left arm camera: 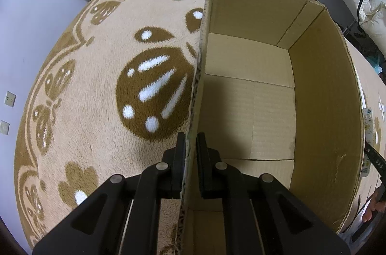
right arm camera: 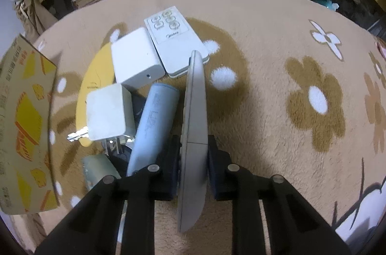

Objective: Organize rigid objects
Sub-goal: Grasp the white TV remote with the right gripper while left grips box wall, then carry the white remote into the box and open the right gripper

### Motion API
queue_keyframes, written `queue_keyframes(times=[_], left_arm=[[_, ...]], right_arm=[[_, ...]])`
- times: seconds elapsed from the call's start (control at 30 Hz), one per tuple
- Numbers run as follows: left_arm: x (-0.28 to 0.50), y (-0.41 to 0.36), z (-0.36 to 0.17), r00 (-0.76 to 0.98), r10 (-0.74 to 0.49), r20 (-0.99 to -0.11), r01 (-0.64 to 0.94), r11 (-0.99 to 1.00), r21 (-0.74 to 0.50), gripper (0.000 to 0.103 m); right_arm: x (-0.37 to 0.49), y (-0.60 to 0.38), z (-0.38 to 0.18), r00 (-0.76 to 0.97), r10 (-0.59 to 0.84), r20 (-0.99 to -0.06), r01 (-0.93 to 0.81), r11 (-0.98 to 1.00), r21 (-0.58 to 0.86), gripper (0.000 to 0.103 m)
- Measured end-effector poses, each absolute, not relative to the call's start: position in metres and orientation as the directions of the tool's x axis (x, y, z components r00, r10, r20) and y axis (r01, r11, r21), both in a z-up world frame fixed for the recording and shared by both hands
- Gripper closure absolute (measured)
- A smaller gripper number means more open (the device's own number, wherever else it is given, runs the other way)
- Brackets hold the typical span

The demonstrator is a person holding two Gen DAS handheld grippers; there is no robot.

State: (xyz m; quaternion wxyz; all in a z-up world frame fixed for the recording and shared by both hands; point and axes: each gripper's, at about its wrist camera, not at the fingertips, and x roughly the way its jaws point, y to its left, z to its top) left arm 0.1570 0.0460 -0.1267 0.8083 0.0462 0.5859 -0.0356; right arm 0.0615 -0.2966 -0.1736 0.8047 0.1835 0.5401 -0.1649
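Remote control [right arm camera: 194, 134]: slim, grey, set on edge, clamped in right gripper [right arm camera: 194, 153]. Cardboard box [left arm camera: 325, 110]: brown, open-topped, wall pinched by left gripper [left arm camera: 191, 153].

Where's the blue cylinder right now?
In the right wrist view, the blue cylinder lies on the carpet left of centre, between the small white cube and the edge-on remote clamped in the right gripper.

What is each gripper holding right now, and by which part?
Left gripper clamps the cardboard box by its side wall's top edge. Right gripper pinches the grey remote edgewise, near its lower half.
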Motion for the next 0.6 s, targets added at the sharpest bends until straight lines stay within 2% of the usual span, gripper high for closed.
queue_keyframes(times=[0.37,0.6], left_arm=[[0.158,0.047,-0.127,0.309,-0.004,-0.951,0.101,0.994,0.029,0.095],[0.156,0.045,-0.126,0.325,0.014,-0.946,0.105,0.993,0.051,0.095]], right_arm=[[0.046,-0.299,-0.143,0.47,-0.078,-0.879,0.464,0.869,0.171,0.081],[0.043,-0.275,-0.114,0.548,-0.06,-0.834,0.4,0.895,0.199,0.081]])
